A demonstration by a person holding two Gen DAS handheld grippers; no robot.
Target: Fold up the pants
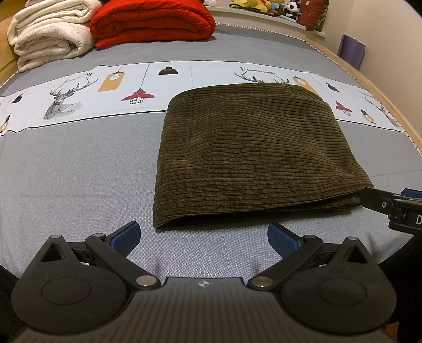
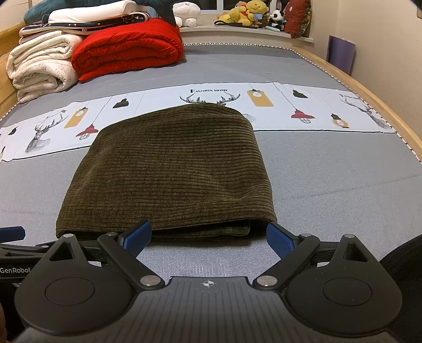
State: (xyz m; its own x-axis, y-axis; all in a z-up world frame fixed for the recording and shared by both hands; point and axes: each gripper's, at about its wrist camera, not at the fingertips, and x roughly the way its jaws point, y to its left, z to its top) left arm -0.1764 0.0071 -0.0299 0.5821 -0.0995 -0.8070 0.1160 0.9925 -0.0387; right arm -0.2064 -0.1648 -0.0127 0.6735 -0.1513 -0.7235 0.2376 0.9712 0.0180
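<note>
Hovering low over the bed (image 1: 79,163), the left gripper (image 1: 203,237) has its blue pads (image 1: 126,236) spread wide, nothing between them; it sits just short of the pants' (image 1: 258,158) near-left corner, not touching; the right gripper (image 2: 208,237) is likewise wide open and empty, its pads (image 2: 279,238) flanking the near-right edge of the pants (image 2: 168,168), the right pad just beside the corner, contact unclear; in the left view the right gripper (image 1: 390,203) shows at the right edge, its tip at the pants' near-right corner; the pants are olive corduroy, folded into a thick rectangle, layered edges facing the cameras, lying flat on the grey sheet right of centre, far edge overlapping the white printed band (image 2: 277,105) with deer and lamps; beyond, at the bed's far left, a cream blanket (image 2: 39,66) and a red blanket (image 2: 126,47) lie folded side by side, touching; more folded bedding (image 2: 87,18) is stacked on the cream one; plush toys (image 2: 250,13) sit on the sill at the back; a purple board (image 2: 340,52) leans on the right wall.
</note>
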